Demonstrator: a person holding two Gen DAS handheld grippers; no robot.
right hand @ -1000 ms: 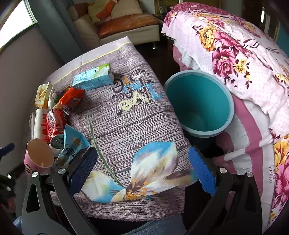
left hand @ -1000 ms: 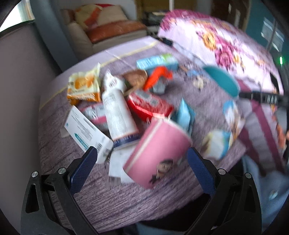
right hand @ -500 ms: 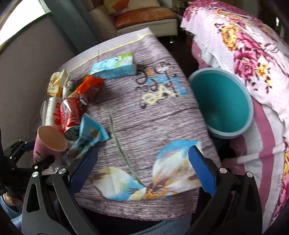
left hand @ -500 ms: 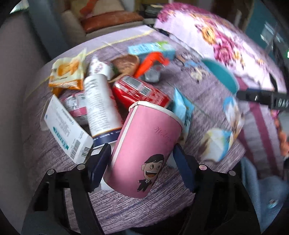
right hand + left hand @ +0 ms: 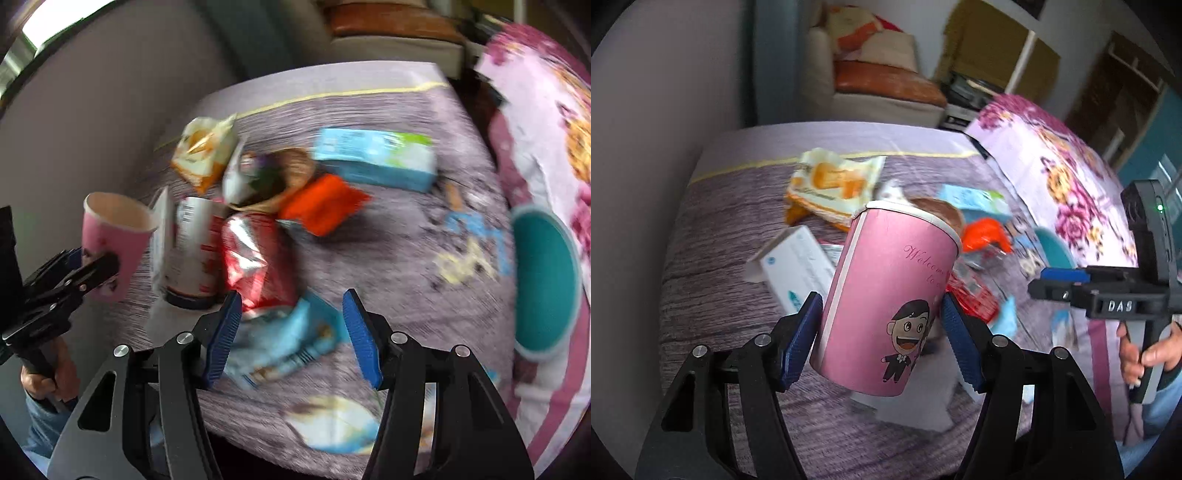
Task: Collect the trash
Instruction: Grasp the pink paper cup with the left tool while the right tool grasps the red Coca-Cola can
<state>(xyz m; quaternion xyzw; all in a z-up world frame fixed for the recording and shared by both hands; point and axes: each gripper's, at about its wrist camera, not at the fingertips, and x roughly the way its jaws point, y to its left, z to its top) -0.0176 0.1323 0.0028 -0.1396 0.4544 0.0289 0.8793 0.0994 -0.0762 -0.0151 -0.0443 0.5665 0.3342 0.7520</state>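
- I am holding a pink cup (image 5: pixel 890 299) in my left gripper (image 5: pixel 881 338). Both pads are pressing on its sides, low on the cup, so the gripper is closed only as far as the cup lets it.
- The cup is up off the table (image 5: pixel 713 236). Its long way is running from 6 o'clock up to 12 o'clock, leaning a bit toward 1 o'clock. Its open mouth is pointing up and away from me.
- My right gripper (image 5: pixel 291 332) is about half open and holding nothing. It is hovering over a blue wrapper (image 5: pixel 280 343).
- I think this is the carry step. Next, I think the cup needs to go to the teal bin (image 5: pixel 543 284), at 3 o'clock past the table edge, and drop in.
- More trash is lying at 12 o'clock: a red can (image 5: pixel 255 258), an orange packet (image 5: pixel 321 206), a blue carton (image 5: pixel 376 158) and a white box (image 5: pixel 798 266).
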